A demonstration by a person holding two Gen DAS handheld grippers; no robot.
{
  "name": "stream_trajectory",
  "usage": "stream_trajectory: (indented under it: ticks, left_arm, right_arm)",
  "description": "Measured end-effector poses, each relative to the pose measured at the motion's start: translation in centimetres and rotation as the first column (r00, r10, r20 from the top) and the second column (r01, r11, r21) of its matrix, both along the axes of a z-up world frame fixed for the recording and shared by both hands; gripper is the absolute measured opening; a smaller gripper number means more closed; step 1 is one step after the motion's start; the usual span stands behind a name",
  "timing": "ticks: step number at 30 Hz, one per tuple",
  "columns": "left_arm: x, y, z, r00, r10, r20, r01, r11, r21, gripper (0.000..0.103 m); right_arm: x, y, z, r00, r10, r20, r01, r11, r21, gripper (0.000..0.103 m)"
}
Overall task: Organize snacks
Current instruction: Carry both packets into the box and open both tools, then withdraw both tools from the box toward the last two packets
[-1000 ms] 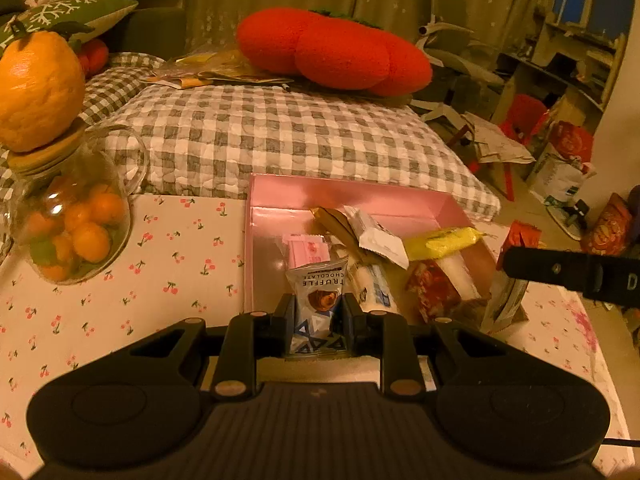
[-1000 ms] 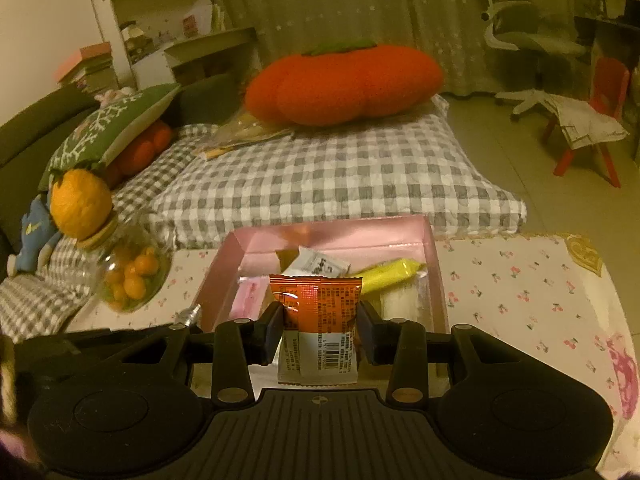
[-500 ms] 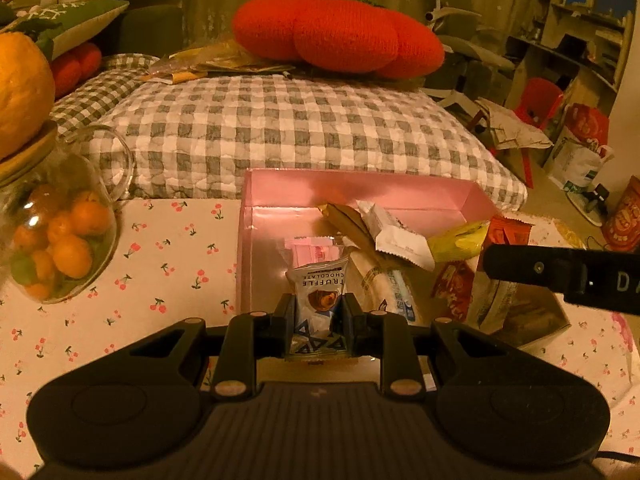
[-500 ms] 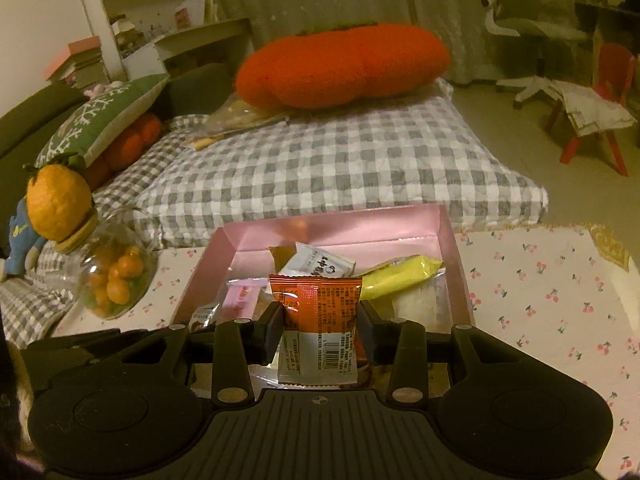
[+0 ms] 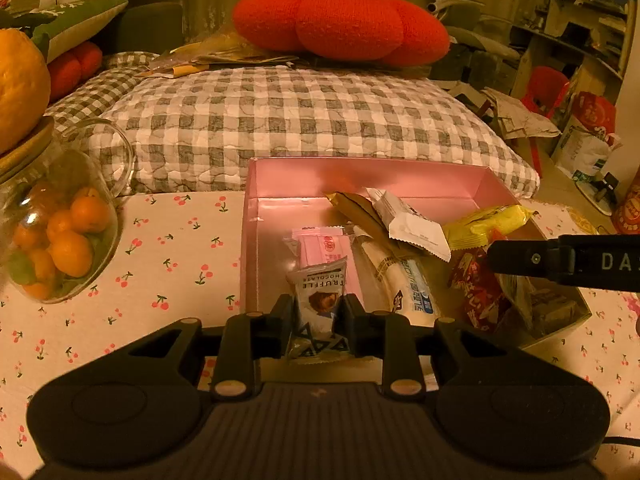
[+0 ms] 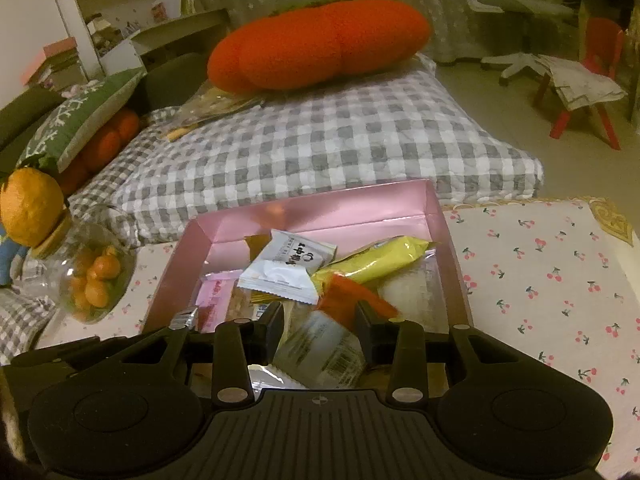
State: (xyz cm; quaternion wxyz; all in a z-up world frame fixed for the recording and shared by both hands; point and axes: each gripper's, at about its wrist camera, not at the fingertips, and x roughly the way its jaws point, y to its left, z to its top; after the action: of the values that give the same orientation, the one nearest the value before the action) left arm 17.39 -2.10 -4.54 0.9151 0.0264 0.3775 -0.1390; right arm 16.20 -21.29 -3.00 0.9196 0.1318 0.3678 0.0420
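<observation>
The right tongs [image 6: 318,320] have just spread wide, so the orange packet [image 6: 332,328] tumbles into the pink box [image 6: 320,216]: one snack delivered. The left tongs [image 5: 318,314] still pinch the chocolate packet [image 5: 320,300] above the box's near edge.

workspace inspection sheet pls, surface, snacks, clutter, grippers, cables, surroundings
surface: cherry-print tablecloth, nothing spilled that shows
job's things: pink box open on the cloth; inside lie a pink wafer packet, white packet, yellow packet and others
clutter: glass jar of small oranges left of the box, a large orange on its lid
grippers: left gripper shut on the truffle chocolate packet; right gripper open, the orange packet tilted and blurred between its fingers
cables: nothing seen for certain
surroundings: checked cushion with a red tomato pillow behind the box; office chair, red stool
</observation>
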Motion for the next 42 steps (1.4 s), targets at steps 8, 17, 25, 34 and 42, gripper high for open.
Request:
stream_trajectory:
  ticks: [8, 17, 25, 34, 42]
  left_arm:
    - [-0.4, 0.1, 0.3, 1.0, 0.003, 0.007, -0.003, 1.0, -0.008, 0.038]
    - [-1.8, 0.0, 1.5, 1.0, 0.0, 0.03, 0.0, 1.0, -0.005, 0.069]
    - [-4.2, 0.5, 2.3, 0.999, -0.019, 0.044, 0.017, 0.999, 0.039, 0.083]
    - [-7.0, 1.5, 3.0, 0.997, -0.053, 0.049, 0.05, 0.997, 0.064, 0.09]
    - [-9.3, 1.6, 2.9, 0.995, -0.092, 0.04, 0.089, 0.992, 0.092, 0.095]
  right_arm:
    - [-0.1, 0.4, 0.5, 1.0, 0.005, 0.0, -0.005, 0.999, -0.032, 0.043]
    - [-1.1, -0.2, 2.3, 0.998, -0.05, 0.027, 0.051, 0.998, -0.039, 0.076]
    - [-3.5, -0.6, 3.2, 0.999, -0.03, 0.031, 0.032, 0.998, -0.056, 0.084]
    - [-6.8, -0.3, 3.8, 0.999, 0.011, 0.034, -0.007, 0.994, -0.107, 0.09]
    - [-9.6, -0.1, 3.3, 0.999, 0.037, 0.029, -0.032, 0.991, -0.133, 0.093]
